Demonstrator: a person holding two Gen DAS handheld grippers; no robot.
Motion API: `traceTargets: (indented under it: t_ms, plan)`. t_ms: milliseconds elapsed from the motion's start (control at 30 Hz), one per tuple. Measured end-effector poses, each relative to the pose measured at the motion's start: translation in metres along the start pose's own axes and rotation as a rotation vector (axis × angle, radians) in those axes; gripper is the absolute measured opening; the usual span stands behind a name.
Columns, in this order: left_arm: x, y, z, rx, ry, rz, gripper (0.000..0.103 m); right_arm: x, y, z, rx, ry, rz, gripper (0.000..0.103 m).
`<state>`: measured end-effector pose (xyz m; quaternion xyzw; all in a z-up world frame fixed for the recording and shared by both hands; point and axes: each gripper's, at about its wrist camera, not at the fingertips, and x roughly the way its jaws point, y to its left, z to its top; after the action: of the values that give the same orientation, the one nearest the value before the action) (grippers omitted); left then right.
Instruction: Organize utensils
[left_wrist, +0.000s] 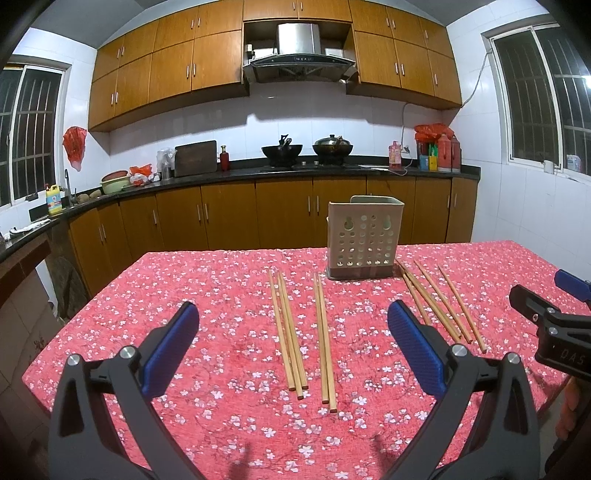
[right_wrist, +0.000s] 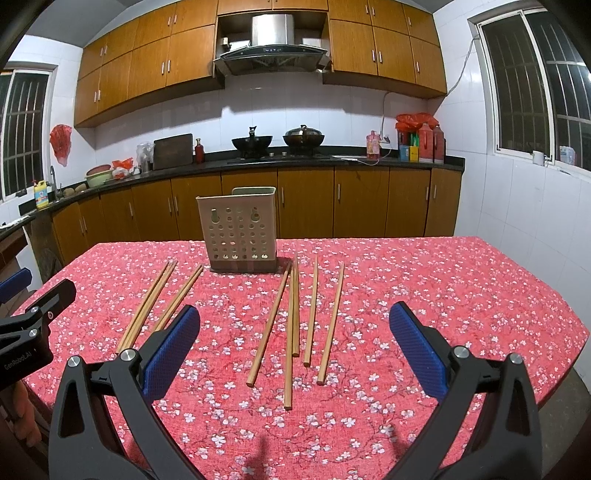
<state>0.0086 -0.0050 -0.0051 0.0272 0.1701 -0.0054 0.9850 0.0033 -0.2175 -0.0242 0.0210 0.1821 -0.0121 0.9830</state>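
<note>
Wooden chopsticks are lying loose on the red floral tablecloth (left_wrist: 207, 295), in groups either side of the holder.
Light, stiff and prone to rolling, the left chopsticks (left_wrist: 291, 332) and right chopsticks (right_wrist: 291, 325) probably want a mid-shaft pinch; the perforated beige holder (right_wrist: 240, 236) is standing upright, contents unseen; the left gripper (left_wrist: 293, 347) and right gripper (right_wrist: 295, 349) are hovering wide open, holding nothing.

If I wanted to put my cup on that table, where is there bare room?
The cloth right of the right chopsticks is bare to the table edge; so is the cloth left of the left chopsticks. The middle, in front of the holder, is crowded.
</note>
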Motion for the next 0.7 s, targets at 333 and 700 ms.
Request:
traceTargets:
  t_ms: [333,700]
  plan:
    - [0.014,0.011,-0.004,-0.015,0.068,0.029,0.099,0.020,-0.019,0.004,0.053,0.076,-0.041,0.101]
    - [0.075,0.053,-0.015,-0.109,0.325,0.112,0.099,0.099,-0.077,-0.013,0.264,0.416,-0.063,0.060]
